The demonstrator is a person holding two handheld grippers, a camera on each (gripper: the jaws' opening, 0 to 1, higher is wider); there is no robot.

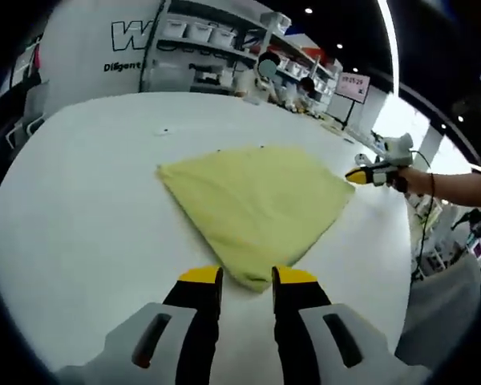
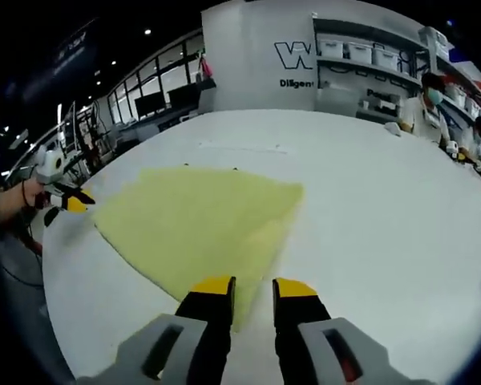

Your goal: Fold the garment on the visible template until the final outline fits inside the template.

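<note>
The left gripper [image 1: 247,277] hovers at the near corner of the yellow garment [image 1: 252,204], jaws narrowly parted and holding nothing; the right gripper [image 2: 252,287] stands likewise at the opposite corner, jaws slightly apart and empty. In the left gripper view the right gripper shows at 3 o'clock, its yellow tips at the cloth's side corner. The garment lies flat and folded near the middle of the white table [image 1: 88,208]; no template outline can be made out around it. By its look the cloth is light, soft and limp, likely to sag and slide when lifted; corners and hems seem the surest places to pinch. Bare tabletop opens from 9 through 12 o'clock in the left gripper view; the table edge runs close at 3 o'clock. Shelves [image 2: 377,60] stand well beyond.
</note>
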